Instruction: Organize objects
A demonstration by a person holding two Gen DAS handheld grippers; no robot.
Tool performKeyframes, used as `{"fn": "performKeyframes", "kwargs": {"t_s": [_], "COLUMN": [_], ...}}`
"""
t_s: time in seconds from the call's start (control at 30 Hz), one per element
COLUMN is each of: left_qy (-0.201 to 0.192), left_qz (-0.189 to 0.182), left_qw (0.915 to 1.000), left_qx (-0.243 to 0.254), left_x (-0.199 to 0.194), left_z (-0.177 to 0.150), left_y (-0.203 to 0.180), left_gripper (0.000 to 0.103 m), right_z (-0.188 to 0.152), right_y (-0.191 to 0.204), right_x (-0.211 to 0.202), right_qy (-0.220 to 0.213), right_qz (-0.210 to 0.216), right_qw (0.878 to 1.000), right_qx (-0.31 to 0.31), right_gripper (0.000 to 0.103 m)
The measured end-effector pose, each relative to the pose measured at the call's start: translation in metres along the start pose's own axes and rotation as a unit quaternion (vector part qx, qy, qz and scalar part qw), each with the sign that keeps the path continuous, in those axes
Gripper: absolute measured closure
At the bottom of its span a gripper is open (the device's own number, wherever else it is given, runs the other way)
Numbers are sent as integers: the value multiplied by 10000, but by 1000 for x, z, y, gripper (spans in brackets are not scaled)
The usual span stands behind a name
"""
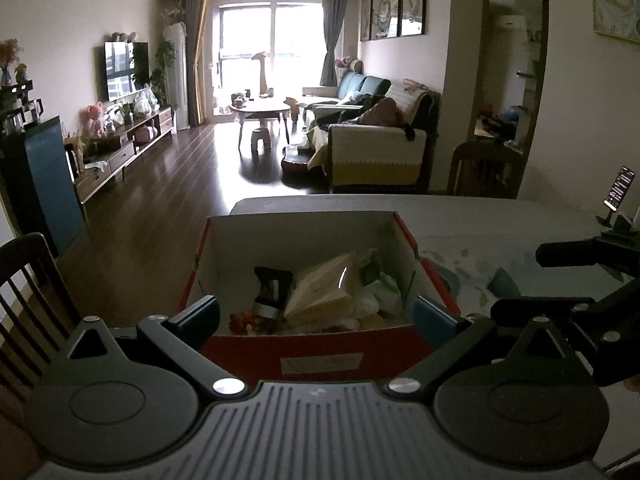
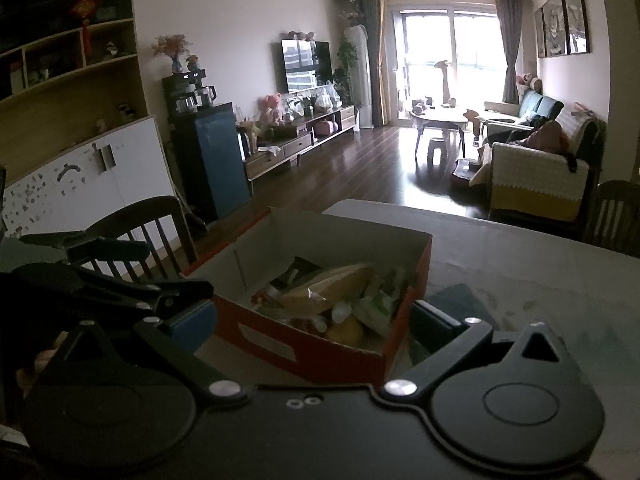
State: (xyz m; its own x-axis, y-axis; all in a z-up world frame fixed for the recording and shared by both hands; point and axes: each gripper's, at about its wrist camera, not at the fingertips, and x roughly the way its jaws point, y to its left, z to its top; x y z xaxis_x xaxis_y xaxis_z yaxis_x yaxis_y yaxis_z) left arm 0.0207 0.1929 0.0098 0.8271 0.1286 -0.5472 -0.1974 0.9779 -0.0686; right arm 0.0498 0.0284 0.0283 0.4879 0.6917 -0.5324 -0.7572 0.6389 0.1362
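A red cardboard box (image 1: 320, 346) with a white inside stands on the pale table (image 1: 500, 216). In it lie a beige packet (image 1: 320, 292), a black item (image 1: 272, 288), a green-and-white packet (image 1: 380, 288) and some small red pieces. My left gripper (image 1: 318, 312) is open wide, its fingers level with the two near corners of the box. In the right wrist view the box (image 2: 280, 344) shows corner-on, with the beige packet (image 2: 328, 284) on top. My right gripper (image 2: 314, 320) is also open, one finger on each side of that near corner. Neither holds anything.
A phone on a stand (image 1: 618, 192) is at the table's right edge. Dark wooden chairs stand at the left (image 2: 152, 232) and at the far side (image 1: 484, 168). Beyond the table are a wooden floor, a sofa and a TV unit.
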Motion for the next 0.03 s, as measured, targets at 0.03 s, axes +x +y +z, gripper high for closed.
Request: {"fn": "performKeyframes", "kwargs": {"t_s": [0.03], "left_qy": [6], "left_qz": [-18], "left_qw": [10000], "left_qx": [-12], "left_x": [0], "left_z": [0], "left_y": [0], "left_gripper": [0], "right_z": [0], "right_y": [-1], "right_x": [-1], "right_qy": [2], "right_qz": [-7], "right_qw": [10000], "right_qx": [6], "right_gripper": [0]}}
